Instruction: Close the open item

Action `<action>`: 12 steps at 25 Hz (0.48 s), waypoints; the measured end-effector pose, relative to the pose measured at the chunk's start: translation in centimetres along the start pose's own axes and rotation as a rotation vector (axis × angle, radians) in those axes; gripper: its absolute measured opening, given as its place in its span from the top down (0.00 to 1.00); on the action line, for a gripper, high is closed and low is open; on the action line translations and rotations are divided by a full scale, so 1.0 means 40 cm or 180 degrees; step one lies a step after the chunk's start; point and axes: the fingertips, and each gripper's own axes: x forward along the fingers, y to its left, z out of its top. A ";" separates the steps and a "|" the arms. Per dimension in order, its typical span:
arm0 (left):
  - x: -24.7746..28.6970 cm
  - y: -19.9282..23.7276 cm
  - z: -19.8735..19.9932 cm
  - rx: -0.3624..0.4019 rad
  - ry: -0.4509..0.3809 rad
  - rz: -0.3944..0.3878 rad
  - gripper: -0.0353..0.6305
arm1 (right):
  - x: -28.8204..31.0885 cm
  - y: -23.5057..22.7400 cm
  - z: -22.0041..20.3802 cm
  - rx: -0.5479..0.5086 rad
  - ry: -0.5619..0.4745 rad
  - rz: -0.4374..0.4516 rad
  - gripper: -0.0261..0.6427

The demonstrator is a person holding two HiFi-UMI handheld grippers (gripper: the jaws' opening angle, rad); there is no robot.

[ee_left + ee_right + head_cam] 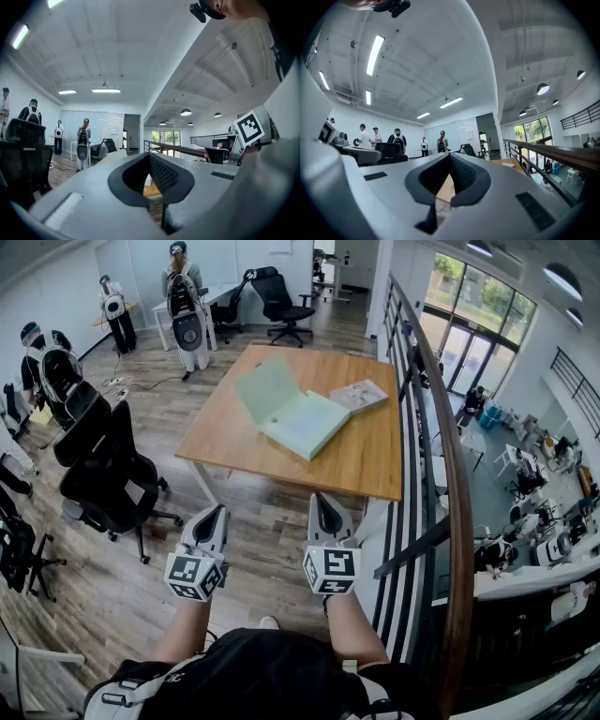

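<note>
- A pale green folder (302, 421) lies open mid-tabletop (361, 463), cover raised, well ahead of both claws.
- Left claw (216, 514) and right claw (322, 501) are clenched, empty.
- The cover looks light and bendy; its free edge seems best to push.

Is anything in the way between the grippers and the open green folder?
Nothing visible. The left gripper and right gripper, both shut, hang short of the table; only floor and its bare top lie before the folder. The booklet sits beside it.
</note>
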 end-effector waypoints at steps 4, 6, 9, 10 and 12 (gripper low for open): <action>-0.024 -0.012 0.003 0.0006 0.0009 0.0059 0.95 | -0.028 0.006 0.013 0.0005 -0.0031 0.0009 0.96; -0.035 -0.018 0.005 0.0040 0.0014 0.0085 0.95 | -0.044 0.010 0.017 -0.0020 -0.0048 0.0005 0.96; -0.044 -0.017 0.006 0.0022 0.0017 0.0125 0.95 | -0.056 0.016 0.017 -0.0066 -0.0031 0.0014 0.96; -0.046 -0.015 0.005 0.0010 0.0020 0.0134 0.95 | -0.058 0.018 0.017 -0.0071 -0.0028 0.0019 0.96; -0.047 -0.013 0.003 0.0001 0.0026 0.0146 0.95 | -0.061 0.021 0.016 -0.0066 -0.0028 0.0032 0.96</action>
